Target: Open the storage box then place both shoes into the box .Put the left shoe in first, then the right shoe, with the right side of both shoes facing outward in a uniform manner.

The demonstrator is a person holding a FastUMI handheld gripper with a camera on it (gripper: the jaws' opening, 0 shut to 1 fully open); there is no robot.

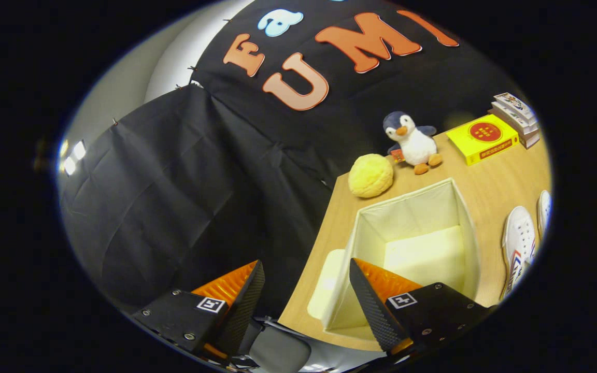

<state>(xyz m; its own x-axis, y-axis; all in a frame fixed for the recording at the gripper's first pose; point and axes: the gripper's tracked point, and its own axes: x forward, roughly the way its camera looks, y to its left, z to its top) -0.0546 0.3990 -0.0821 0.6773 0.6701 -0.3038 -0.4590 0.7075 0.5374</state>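
Tilted fisheye on tongs (306, 287) — looking down, near table (500, 181) edge

The storage box (423, 228) is cream inside and out. The shoes (519, 243) are white with red and blue marks. The counter (490, 178) is light wood. The penguin toy (411, 141) is grey-blue and white with orange beak and feet; the ball (370, 176) and the flat carton (482, 138) are yellow, the carton with a red disc.
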